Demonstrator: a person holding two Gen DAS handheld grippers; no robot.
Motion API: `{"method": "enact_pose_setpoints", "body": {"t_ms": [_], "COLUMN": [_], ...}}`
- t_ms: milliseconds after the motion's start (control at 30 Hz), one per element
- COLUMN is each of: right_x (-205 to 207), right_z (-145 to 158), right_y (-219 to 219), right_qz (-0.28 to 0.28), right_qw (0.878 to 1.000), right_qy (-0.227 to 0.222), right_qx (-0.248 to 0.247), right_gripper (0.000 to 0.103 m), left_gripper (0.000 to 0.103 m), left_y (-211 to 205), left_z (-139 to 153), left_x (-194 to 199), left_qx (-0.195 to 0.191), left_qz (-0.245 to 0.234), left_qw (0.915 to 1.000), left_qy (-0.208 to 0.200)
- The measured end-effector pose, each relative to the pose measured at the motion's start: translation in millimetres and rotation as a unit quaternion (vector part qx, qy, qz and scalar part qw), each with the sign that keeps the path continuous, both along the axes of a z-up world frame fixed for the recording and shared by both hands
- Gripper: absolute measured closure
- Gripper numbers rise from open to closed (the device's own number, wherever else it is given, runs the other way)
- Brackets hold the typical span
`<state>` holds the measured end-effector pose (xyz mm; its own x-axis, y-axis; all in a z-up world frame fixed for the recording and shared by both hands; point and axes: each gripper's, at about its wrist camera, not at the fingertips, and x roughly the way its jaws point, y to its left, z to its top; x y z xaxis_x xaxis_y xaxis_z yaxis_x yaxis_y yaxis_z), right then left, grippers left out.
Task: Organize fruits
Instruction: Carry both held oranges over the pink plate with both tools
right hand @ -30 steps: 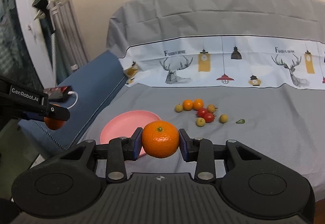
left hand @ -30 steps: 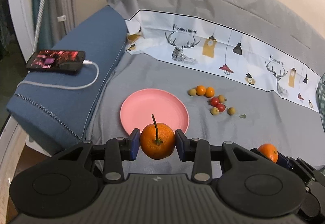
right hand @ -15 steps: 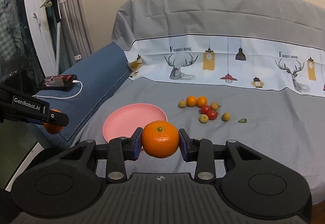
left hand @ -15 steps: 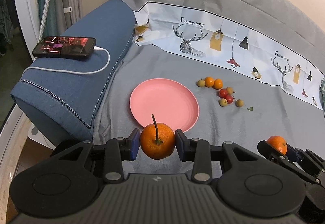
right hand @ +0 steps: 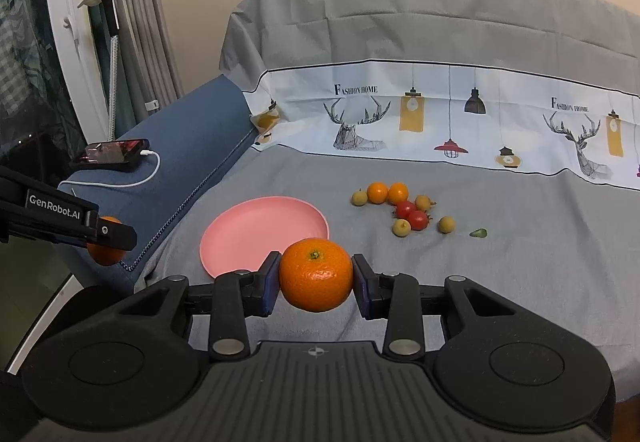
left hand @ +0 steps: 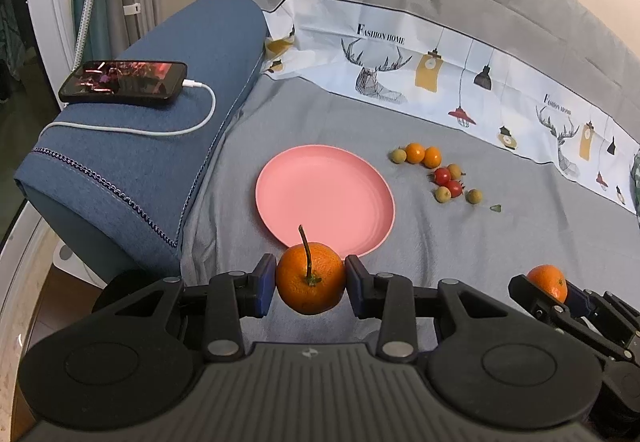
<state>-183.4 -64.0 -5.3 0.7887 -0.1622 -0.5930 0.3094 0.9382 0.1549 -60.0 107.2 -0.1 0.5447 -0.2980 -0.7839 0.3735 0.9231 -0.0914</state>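
My left gripper is shut on a stemmed tangerine, held above the grey sheet just before the near rim of the empty pink plate. My right gripper is shut on a second tangerine, near the plate and to its right. Each gripper shows in the other's view, the right one at lower right, the left one at far left. Several small fruits, orange, red and yellow-green, lie in a loose cluster right of the plate.
A blue sofa armrest stands on the left with a phone and its white charging cable on it. A small green leaf lies right of the fruits. The patterned cover rises at the back. A phone stand is far left.
Both grippers, still holding their tangerines, have pulled back and shifted left; the plate and fruit cluster now sit further right and higher in the left wrist view.
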Motion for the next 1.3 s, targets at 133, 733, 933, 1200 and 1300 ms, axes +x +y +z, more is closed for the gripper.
{"method": "enact_pose_setpoints", "body": {"t_ms": [133,733,933,1200,1300], "right_x": [8.8,77.7,103.3,140.7,153.0], "right_z": [-2.2,-22.5,-36.6,-65.5,-77.6], "right_y": [-0.7,-7.6,-11.8,-15.0,-16.3], "right_qz": [0.001,0.021,0.028,0.041,0.045], "right_qw": [1.000,0.999,0.998,0.996,0.995], "right_qy": [0.007,0.028,0.042,0.069,0.080], "right_qx": [-0.005,0.014,0.023,0.029,0.032], "right_gripper": [0.064,0.064,0.064,0.064,0.064], "left_gripper": [0.062,0.062,0.062,0.062,0.062], "left_y": [-4.1,-23.8,-30.7,-41.2,-45.5], "left_z": [-6.4,-27.0,-41.7,-67.0,-78.3], "left_x": [10.9,74.6,96.5,127.9,139.4], "left_qx": [0.018,0.047,0.061,0.080,0.088], "left_qz": [-0.001,-0.002,-0.001,0.001,0.000], "left_qw": [0.9998,0.9981,0.9968,0.9944,0.9930], "left_qy": [0.010,0.039,0.050,0.069,0.078]}}
